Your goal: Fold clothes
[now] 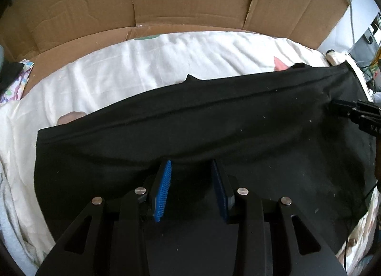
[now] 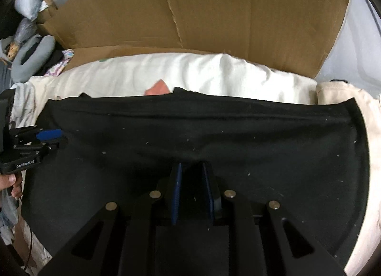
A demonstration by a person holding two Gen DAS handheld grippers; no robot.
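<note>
- A black garment (image 1: 214, 137) is being spread across a white sheet (image 1: 142, 61) on a bed, filling the middle and lower part of both wrist views, speckled with pale lint.
- The near edge of the cloth is being pinched by the left hand-held gripper (image 1: 191, 168) at lower centre, its blue pads (image 1: 164, 185) partly parted with fabric bunched between them.
- The same edge is being gripped by the right hand-held gripper (image 2: 191, 168), its jaws narrowly set with a fold of cloth caught between.
- Brown cardboard (image 2: 214, 9) is being seen standing behind the bed, along the top of both frames.
- A grey neck pillow (image 2: 35, 54) is lying at upper left in the right wrist view.
</note>
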